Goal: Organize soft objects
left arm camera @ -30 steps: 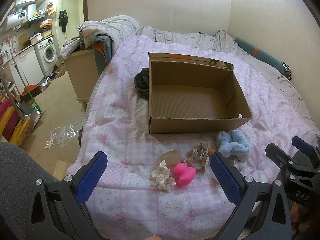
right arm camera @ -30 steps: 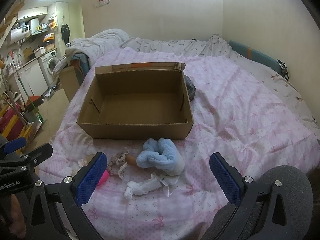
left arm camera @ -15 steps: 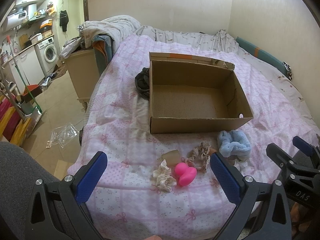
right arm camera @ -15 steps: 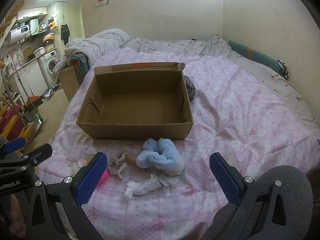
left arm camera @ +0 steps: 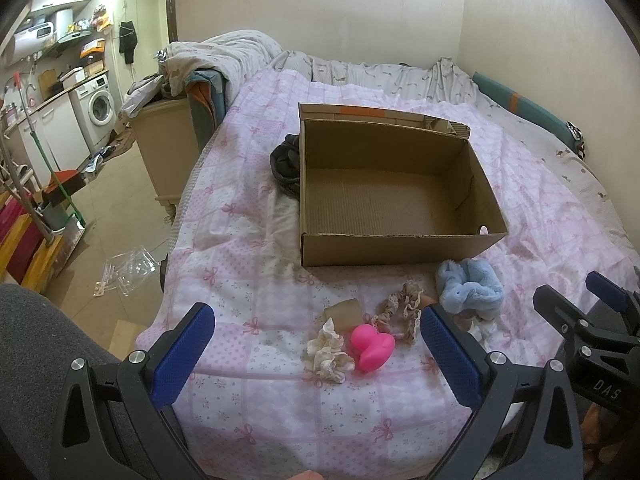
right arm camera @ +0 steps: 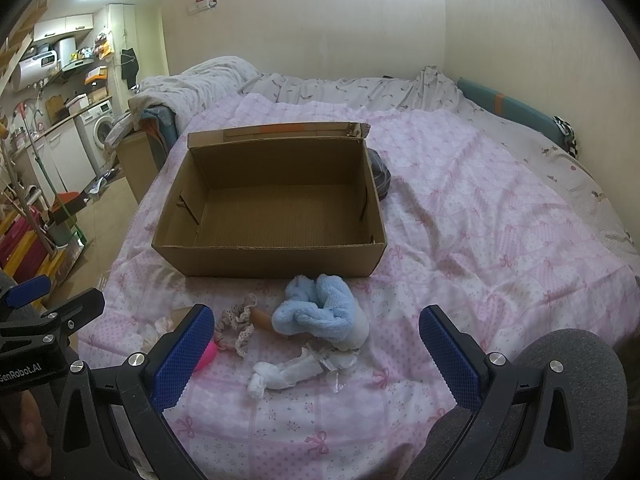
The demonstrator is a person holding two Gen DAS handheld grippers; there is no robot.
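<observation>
The left gripper (left arm camera: 316, 350) hovered low over the near edge of the bed (left arm camera: 248, 272), its blue fingers (left arm camera: 180, 350) spread wide and holding nothing. Between them lay a cream frilly scrunchie (left arm camera: 329, 352) and, touching it on the right, a pink rubber toy (left arm camera: 373, 346). Just behind those sat a tan pad (left arm camera: 343, 312) and a beige lace scrunchie (left arm camera: 402, 310).

The right gripper (right arm camera: 316, 350) was likewise spread apart and empty, held over the same edge of the bed. Between its fingers (right arm camera: 450, 360) lay a knotted white sock (right arm camera: 286, 374) with a scrap of clear plastic (right arm camera: 334, 376) beside it. Just beyond rested a fluffy blue cloth (right arm camera: 320, 310), bunched up and lying close to the front wall of the box. A small brown piece (right arm camera: 262, 318) poked out beside the cloth, next to the lace scrunchie.

Farther out stood an open cardboard box (right arm camera: 272, 258) on the pink bedspread, its back flap upright. Nothing soft lay inside; only the bare corrugated floor showed, with a small pale spot in one front corner that was too small to identify. A dark garment (left arm camera: 286, 168) lay bunched against one outer side of the box. All the soft things were outside the box, in front of it.
</observation>
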